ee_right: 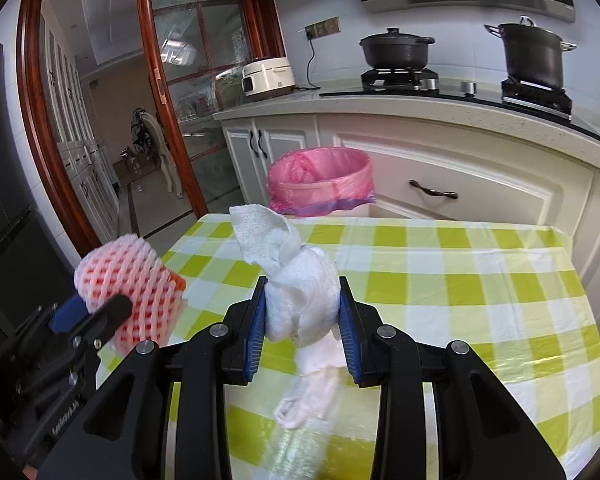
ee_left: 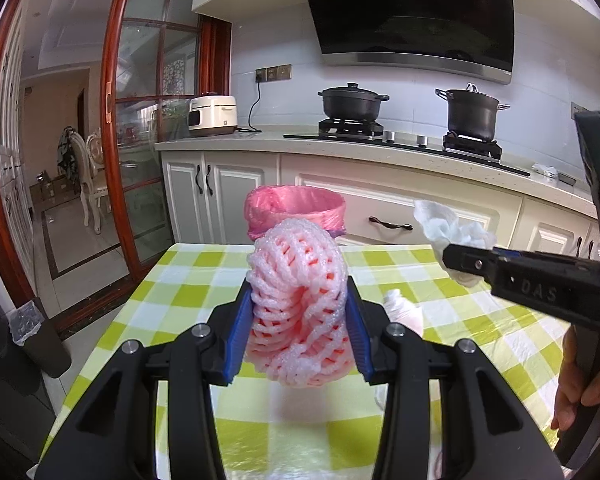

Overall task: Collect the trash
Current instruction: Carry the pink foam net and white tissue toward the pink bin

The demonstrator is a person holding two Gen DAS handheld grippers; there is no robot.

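Left claw [ee_left: 298, 312] clamps pink foam net [ee_left: 298, 300]; right claw [ee_right: 303, 312] clamps white tissue [ee_right: 300, 280].

left gripper [ee_left: 298, 316] — black frame | blue ribbed pads | silver screws | right gripper [ee_right: 303, 320] — same

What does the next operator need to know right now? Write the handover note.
Left claw: shut on the pink foam net, lifted above the checked table.
Right claw: shut on the crumpled white tissue, also off the table.
Bin with pink liner: on the floor past the table's far edge, in front of the cabinets.
Done: both pieces picked up.
Left: carry both over the bin and release. Another small white wad sits on the table behind the net; it likely goes next.
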